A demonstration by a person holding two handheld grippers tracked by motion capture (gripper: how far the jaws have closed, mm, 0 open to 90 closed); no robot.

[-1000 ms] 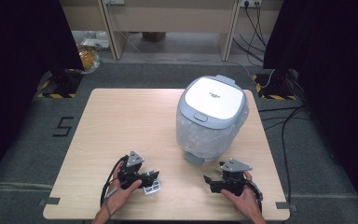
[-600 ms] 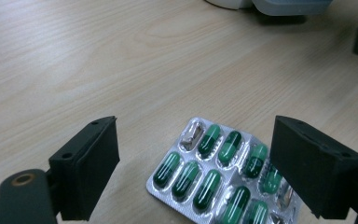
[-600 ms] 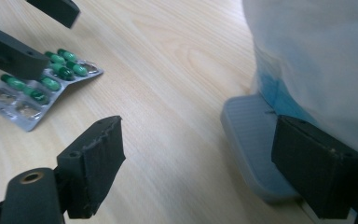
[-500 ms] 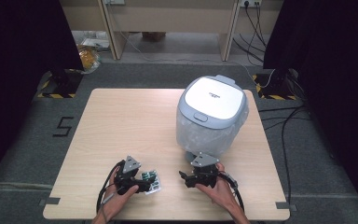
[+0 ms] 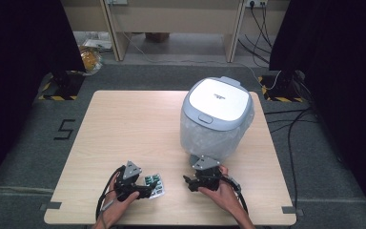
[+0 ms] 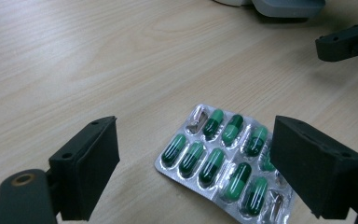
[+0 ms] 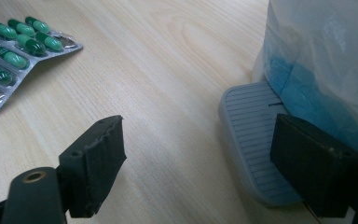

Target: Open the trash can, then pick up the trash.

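while the blister pack (image 6: 223, 161) of green capsules lies flat on the wooden surface (image 5: 138, 124) near its front edge, the left gripper (image 6: 193, 175) hangs over it with jaws wide, one on either side of the foil and neither touching it. the right gripper (image 7: 200, 170) stands just right of the pack, jaws likewise wide and empty, with one jaw in front of the grey pedal (image 7: 254, 147) of a lidded bin (image 5: 217, 117) lined with a clear bag. in the right gripper view the pack's far end appears at the upper left, apart from the jaws.

handling — the pack is judged light, thin and semi-flexible; its foil backing will probably slide on the smooth wood, and a hard pinch across the bubbles could crush a capsule or burst a cell. a few cells look already emptied. the flat rim or a long edge looks the safest hold — the jaws would need to get under it, or tip it up first.
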